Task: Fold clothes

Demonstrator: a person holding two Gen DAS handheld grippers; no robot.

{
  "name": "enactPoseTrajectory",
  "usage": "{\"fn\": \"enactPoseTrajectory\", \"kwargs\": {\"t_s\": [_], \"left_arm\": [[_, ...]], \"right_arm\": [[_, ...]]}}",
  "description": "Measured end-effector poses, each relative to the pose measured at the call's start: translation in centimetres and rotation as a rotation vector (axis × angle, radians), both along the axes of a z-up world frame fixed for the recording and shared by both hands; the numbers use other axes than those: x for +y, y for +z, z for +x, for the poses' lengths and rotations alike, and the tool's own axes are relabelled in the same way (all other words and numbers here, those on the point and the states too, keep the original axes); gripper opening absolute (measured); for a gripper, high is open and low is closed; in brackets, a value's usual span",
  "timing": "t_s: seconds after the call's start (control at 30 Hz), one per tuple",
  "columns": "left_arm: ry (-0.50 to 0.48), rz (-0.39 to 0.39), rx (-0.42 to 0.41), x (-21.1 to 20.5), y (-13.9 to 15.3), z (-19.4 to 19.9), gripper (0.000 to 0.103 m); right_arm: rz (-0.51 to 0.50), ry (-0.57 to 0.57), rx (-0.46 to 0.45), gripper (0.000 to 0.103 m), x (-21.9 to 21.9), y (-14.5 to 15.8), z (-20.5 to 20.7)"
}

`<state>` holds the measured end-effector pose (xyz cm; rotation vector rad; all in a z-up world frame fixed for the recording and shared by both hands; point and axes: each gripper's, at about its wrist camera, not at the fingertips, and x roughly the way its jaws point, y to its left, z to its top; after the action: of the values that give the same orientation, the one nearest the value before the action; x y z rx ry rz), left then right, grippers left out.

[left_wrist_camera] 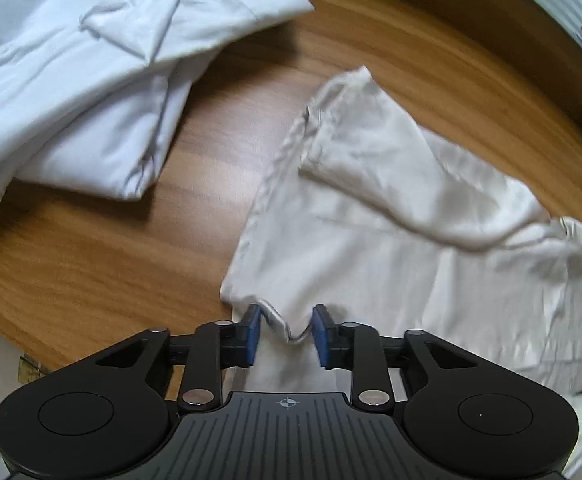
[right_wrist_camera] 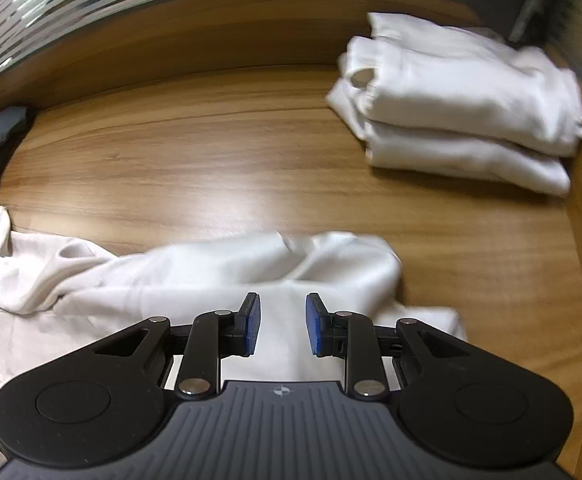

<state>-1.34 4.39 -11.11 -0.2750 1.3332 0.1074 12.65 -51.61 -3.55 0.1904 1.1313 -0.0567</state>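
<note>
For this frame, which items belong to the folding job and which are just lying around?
In the job:
- cream cloth garment spread flat, its near edge between the open left gripper
- open right gripper above it
- stack of folded cream garments
- rumpled pale blue-white garment

Just lying about:
- brown wooden table
- dark grey cloth

Soft overhead light, table [right_wrist_camera: 219, 184] glare, motion blur, fisheye-curved edges.
</note>
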Motion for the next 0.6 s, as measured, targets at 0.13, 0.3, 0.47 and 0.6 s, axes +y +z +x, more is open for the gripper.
{"fn": "enactPoseTrajectory", "kwargs": {"t_s": [0.13, 0.3, 0.47, 0.6], "left_arm": [[0.008, 0.004, -0.055, 0.3, 0.1, 2.2, 0.043], [-0.004, 0.023, -0.107, -0.2, 0.2, 5.4, 0.047], [-0.004, 0.046, -0.115, -0.3, 0.1, 7.6, 0.048], [0.013, 0.04, -0.12, -0.1, -0.2, 8.2, 0.048]], "right_arm": [[0.008, 0.073, 0.036, 0.041, 0.2, -0.9, 3.7], [-0.01, 0.182, 0.104, 0.054, 1.0, -2.8, 7.9], [-0.036, 0.26, 0.202, 0.035, 2.0, -4.8, 10.2], [0.013, 0.277, 0.182, 0.001, 1.8, -3.8, 10.7]]}}
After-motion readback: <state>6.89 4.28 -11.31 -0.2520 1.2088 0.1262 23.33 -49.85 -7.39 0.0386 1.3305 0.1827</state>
